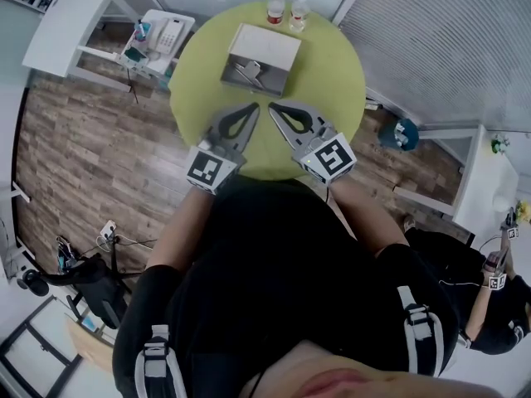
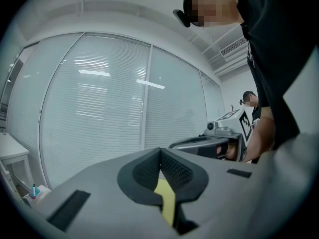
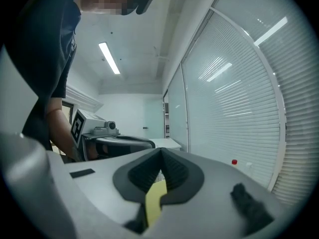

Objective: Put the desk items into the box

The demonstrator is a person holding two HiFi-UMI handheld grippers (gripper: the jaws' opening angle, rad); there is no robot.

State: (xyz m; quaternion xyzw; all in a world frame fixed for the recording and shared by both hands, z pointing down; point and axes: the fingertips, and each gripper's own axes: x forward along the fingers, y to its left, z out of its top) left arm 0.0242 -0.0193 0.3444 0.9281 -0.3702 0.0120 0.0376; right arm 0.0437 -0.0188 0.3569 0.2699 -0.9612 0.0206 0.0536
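An open white box (image 1: pixel 270 46) stands on the round green table (image 1: pixel 332 81), with grey items (image 1: pixel 249 75) lying inside it. Both grippers hover side by side over the table's near half, pointing at the box. My left gripper (image 1: pixel 252 107) (image 2: pixel 160 151) has its jaws closed tip to tip with nothing between them. My right gripper (image 1: pixel 273 108) (image 3: pixel 161 150) is likewise shut and empty. Each gripper view shows the other gripper alongside: the right gripper (image 2: pixel 209 143) and the left gripper (image 3: pixel 119 141). I see no loose desk items on the table in front of the box.
Two bottles (image 1: pixel 275 7) (image 1: pixel 299 12) stand at the table's far edge behind the box; the red cap (image 3: pixel 234 162) shows in the right gripper view. A small white stand with a telephone (image 1: pixel 166 33) is at the far left. Another person (image 1: pixel 489 297) sits at the lower right. Blinds (image 1: pixel 448 40) line the right side.
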